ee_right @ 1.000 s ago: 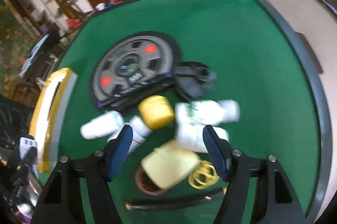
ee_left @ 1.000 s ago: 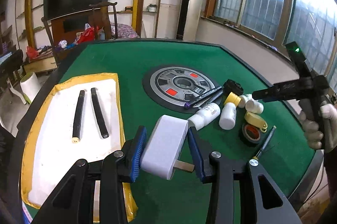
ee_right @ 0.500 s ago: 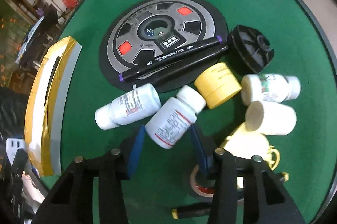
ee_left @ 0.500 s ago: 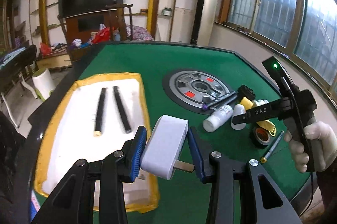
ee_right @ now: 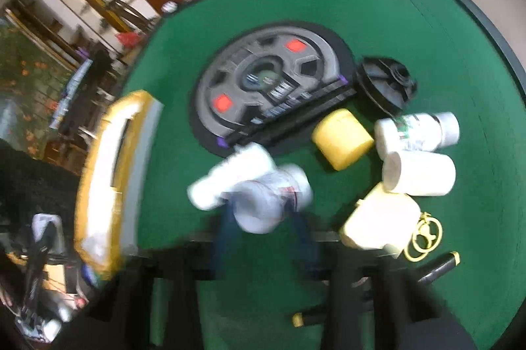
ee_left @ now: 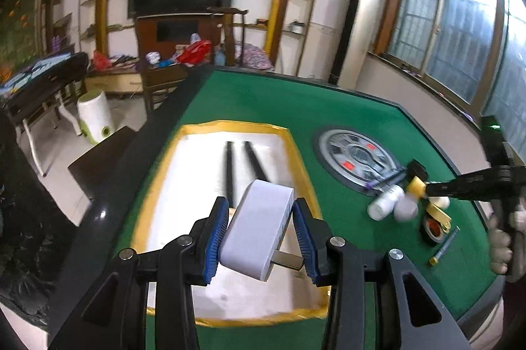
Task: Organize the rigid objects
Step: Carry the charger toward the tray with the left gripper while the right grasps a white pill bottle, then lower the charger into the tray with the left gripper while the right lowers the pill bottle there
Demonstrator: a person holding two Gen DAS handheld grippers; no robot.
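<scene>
- A white mat with a yellow border [ee_left: 197,152] lies on the left of the green table [ee_left: 328,106], with two black sticks [ee_left: 243,165] side by side on it.
- The left gripper [ee_left: 261,233] hangs above the mat's near half, its blue pads pressed against both sides of a white power adapter [ee_left: 256,238], whose metal prong points right.
- A round grey dial [ee_left: 355,157] is set into the felt at centre, with a purple-tipped marker [ee_right: 282,111] lying across its rim.
- In the blurred right wrist view, the right gripper [ee_right: 263,228] has its blue fingers [ee_right: 227,231] on either side of a white pill bottle [ee_right: 266,202]; a firm grip cannot be confirmed.
- A second white bottle [ee_right: 230,175] touches it on the left.
- Further right are clustered a yellow lid [ee_right: 342,139], a black cap [ee_right: 386,87], two more white bottles [ee_right: 417,152], a pale yellow tape measure [ee_right: 378,218] and a yellow-tipped pen [ee_right: 437,267].
</scene>
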